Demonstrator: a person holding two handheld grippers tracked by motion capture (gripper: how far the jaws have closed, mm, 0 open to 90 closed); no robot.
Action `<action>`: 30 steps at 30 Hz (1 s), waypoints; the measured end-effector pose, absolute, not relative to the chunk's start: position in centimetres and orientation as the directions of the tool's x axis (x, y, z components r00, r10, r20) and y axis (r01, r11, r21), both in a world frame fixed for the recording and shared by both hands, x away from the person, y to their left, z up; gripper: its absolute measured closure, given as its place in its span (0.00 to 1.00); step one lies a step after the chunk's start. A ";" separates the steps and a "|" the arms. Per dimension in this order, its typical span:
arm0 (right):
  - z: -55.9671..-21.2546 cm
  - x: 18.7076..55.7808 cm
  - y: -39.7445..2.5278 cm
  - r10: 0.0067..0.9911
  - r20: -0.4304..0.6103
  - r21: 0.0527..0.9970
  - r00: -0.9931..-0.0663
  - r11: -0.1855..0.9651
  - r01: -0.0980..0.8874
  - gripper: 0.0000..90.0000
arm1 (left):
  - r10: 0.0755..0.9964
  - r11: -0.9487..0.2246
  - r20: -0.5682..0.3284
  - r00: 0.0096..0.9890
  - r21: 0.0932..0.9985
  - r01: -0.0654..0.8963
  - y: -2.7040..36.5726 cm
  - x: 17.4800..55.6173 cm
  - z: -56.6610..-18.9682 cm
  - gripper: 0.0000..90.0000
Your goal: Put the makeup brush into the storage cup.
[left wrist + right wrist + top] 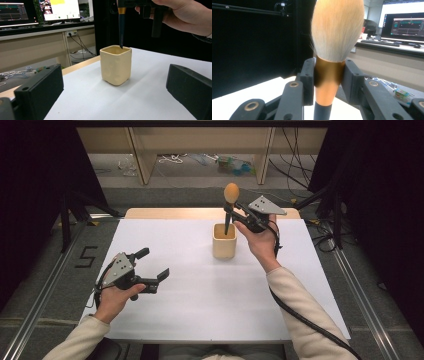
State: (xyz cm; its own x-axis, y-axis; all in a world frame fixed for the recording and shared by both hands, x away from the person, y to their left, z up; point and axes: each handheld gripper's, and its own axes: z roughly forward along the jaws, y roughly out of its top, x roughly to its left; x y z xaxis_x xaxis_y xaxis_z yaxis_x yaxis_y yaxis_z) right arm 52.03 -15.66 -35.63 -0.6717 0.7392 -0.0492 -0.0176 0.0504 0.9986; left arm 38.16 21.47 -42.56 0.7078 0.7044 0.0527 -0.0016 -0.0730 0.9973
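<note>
Fluffy tan-bristled makeup brush with copper ferrule and dark handle (230,200) held upright, bristles up, handle tip dipping just inside the rim of the cream square ceramic cup (224,240), near table centre, toward twelve o'clock. Pinched at the ferrule by right gripper (329,75), probably for a straight vertical drop. Left gripper (154,263) parked at eight o'clock, jaws spread, idle, clear of the cup.

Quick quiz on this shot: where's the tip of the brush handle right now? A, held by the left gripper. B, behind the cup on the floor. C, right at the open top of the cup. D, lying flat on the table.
C: the right gripper holds the brush upright, and its dark handle tip sits at the rim of the cup.
</note>
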 end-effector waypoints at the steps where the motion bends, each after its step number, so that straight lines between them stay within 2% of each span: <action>1: -35.6 52.1 -15.7 0.738 -0.050 0.999 -0.673 0.051 -0.018 0.74 | 0.704 -0.075 0.054 0.708 0.997 -0.002 21.5 38.2 -42.6 0.01; 30: -36.2 52.6 -15.4 0.738 -0.044 0.998 -0.673 0.064 0.005 0.74 | 0.705 -0.074 0.056 0.707 0.997 -0.005 21.5 38.2 -42.6 0.01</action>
State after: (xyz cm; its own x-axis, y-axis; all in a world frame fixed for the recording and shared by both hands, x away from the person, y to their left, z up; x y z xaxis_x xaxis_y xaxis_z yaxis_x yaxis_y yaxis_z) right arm 52.62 -15.42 -36.24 -0.6732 0.7382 -0.0435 0.0054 0.0638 0.9980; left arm 38.19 21.45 -42.56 0.7070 0.7050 0.0557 -0.0051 -0.0737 0.9973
